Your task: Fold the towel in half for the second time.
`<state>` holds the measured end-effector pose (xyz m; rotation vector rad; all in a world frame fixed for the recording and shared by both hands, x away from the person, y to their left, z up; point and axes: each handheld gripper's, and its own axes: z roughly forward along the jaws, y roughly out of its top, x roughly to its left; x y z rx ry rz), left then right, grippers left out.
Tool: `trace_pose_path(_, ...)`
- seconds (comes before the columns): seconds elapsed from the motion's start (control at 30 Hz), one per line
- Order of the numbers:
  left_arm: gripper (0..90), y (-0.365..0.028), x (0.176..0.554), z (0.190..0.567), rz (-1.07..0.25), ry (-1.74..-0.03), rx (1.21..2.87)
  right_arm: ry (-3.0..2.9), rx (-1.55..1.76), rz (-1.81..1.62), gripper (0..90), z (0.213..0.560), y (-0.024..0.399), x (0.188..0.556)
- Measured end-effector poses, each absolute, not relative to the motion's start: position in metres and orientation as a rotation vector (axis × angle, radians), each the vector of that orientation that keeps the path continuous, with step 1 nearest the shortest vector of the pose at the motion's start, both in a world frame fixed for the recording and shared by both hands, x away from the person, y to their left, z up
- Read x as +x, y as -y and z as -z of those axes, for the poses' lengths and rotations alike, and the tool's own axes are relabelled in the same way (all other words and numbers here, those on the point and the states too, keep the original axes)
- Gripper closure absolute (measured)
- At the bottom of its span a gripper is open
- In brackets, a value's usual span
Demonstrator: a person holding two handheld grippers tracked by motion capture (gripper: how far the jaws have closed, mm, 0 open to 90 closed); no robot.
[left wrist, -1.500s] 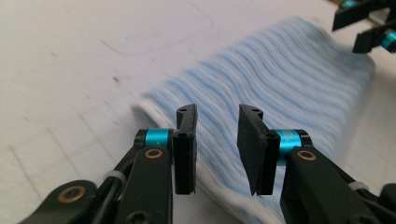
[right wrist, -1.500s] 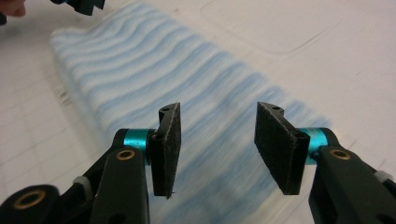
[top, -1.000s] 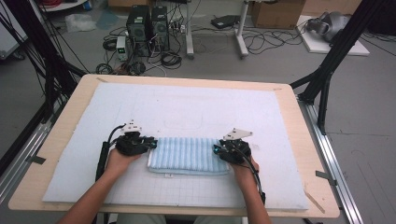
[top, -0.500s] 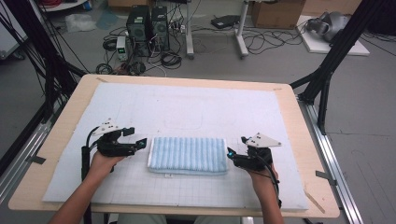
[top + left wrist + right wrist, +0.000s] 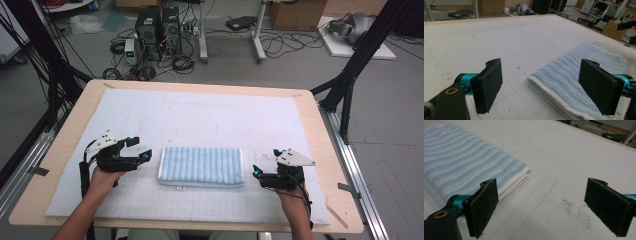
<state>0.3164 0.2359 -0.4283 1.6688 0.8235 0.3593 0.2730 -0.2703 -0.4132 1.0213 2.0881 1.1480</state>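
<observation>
A folded blue-and-white striped towel (image 5: 201,166) lies flat on the white mat's near half. My left gripper (image 5: 139,148) hovers just off its left end, pointing at it. Its jaws stand wide and have just been opening, with nothing between them. In the left gripper view the towel (image 5: 579,75) lies ahead to the right of the left gripper (image 5: 541,62). My right gripper (image 5: 264,163) sits off the towel's right end, open, its jaws having just been opening around bare mat. In the right gripper view the towel (image 5: 461,170) lies to the left of the right gripper (image 5: 542,182).
The white gridded mat (image 5: 200,115) covers most of the wooden table (image 5: 325,125). Black frame posts (image 5: 350,85) stand at the table's left and right sides. Computers and cables (image 5: 155,30) sit on the floor beyond the far edge.
Both grippers were at the towel's short ends a second ago. They have let go, opened and drawn outward, away from the towel. The towel stays flat in place.
</observation>
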Motion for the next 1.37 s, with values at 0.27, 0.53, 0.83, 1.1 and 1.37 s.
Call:
trace_pose_path(0.27, 20.0, -0.2319, 0.3125, 0.4277, -0.373, -0.805, 1.685, -2.038, 1.061, -1.163, 11.2, 0.41, 0.2779, 0.2693)
trace_pose_path(0.53, 20.4, -0.2316, 0.3102, 0.4285, -0.373, -0.804, 1.693, -2.014, 1.077, -1.163, 11.2, 0.4091, 0.2801, 0.2695)
trace_pose_path(0.83, 20.6, -0.233, 0.3103, 0.4284, -0.377, -0.809, 1.69, -2.02, 1.074, -1.152, 11.2, 0.4105, 0.2782, 0.2706)
trace_pose_path(1.1, 20.9, -0.2341, 0.3113, 0.4294, -0.379, -0.815, 1.688, -2.016, 1.079, -1.154, 11.2, 0.4104, 0.2786, 0.2707)
trace_pose_path(1.37, 21.1, -0.2341, 0.3121, 0.4299, -0.379, -0.817, 1.69, -2.011, 1.079, -1.156, 11.2, 0.4109, 0.2805, 0.2716)
